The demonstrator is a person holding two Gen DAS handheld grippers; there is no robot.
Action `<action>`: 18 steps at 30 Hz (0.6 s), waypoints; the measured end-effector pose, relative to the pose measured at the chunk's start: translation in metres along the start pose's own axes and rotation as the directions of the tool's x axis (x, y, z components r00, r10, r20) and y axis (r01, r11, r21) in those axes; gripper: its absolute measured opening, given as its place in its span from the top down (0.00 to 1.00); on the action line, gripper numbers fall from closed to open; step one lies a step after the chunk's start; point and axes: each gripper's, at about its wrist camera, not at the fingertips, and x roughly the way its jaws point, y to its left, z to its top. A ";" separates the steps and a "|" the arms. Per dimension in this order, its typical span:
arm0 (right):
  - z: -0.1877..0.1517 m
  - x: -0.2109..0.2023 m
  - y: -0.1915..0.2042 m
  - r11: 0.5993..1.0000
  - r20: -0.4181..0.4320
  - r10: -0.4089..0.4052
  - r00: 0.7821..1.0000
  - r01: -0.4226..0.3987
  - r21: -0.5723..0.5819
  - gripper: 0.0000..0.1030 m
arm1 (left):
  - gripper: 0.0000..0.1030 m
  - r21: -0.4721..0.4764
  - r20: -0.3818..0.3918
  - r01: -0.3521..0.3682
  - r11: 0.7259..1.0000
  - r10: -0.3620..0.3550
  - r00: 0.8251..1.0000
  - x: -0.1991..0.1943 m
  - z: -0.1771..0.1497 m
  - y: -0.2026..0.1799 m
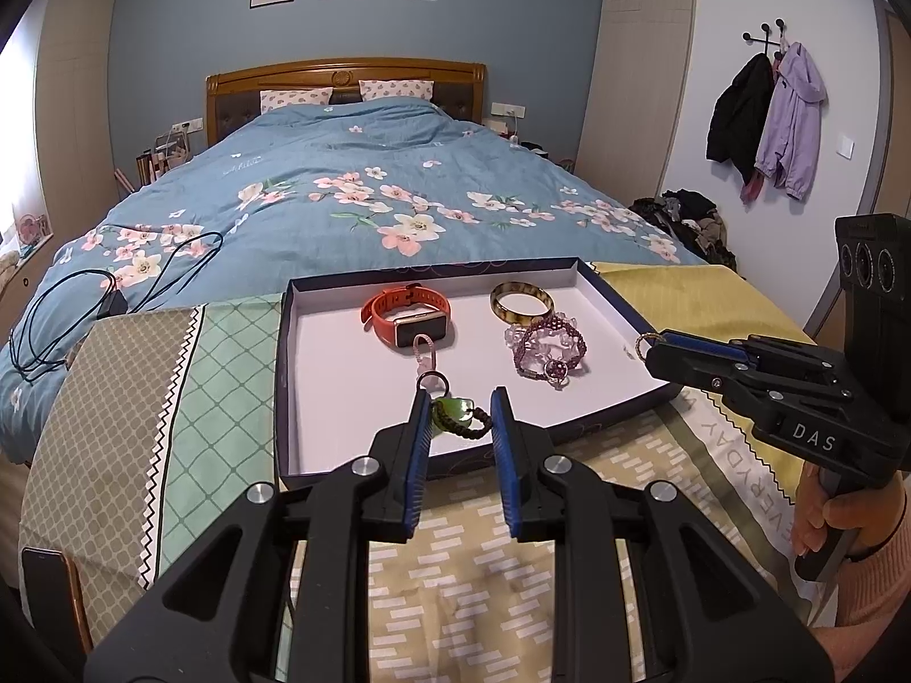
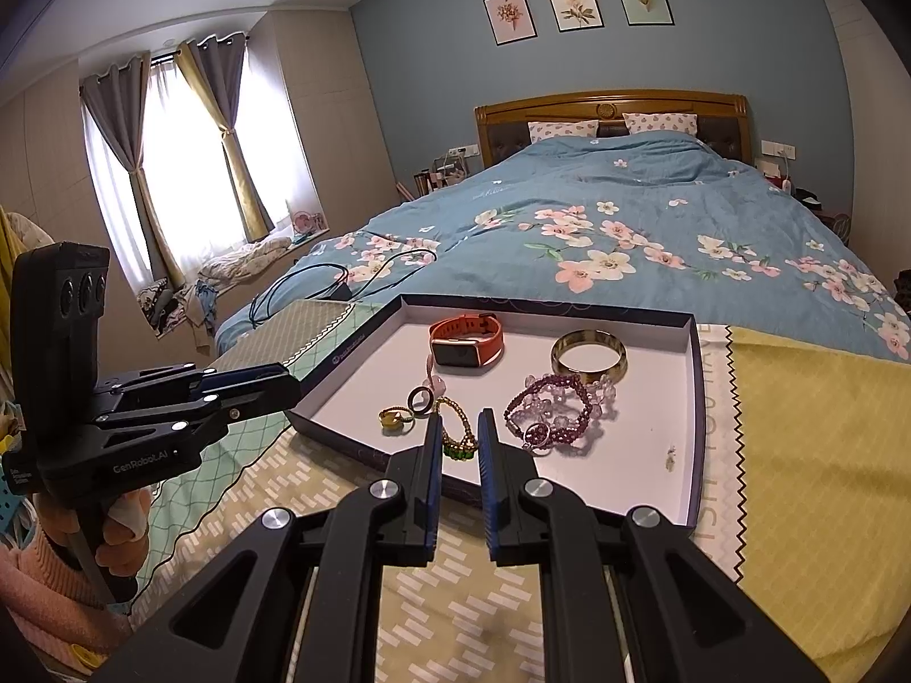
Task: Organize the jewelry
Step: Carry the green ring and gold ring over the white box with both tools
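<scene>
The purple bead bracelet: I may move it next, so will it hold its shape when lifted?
Probably not. The purple bead bracelet lies in loose, overlapping strands, so it likely sags. A small charm dangles at its front and could snag. Its clear round beads may slip from a light pinch.

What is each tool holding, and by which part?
Right tool pinches the gold bead chain near its green-bead end; its loop pokes out in front. Left tool is open, holding nothing.
</scene>
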 end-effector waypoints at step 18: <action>0.006 0.003 -0.004 1.000 0.007 -0.008 1.000 0.008 0.005 0.90 | 0.79 -0.002 0.009 -0.011 1.000 0.011 1.000 0.005 0.007 0.002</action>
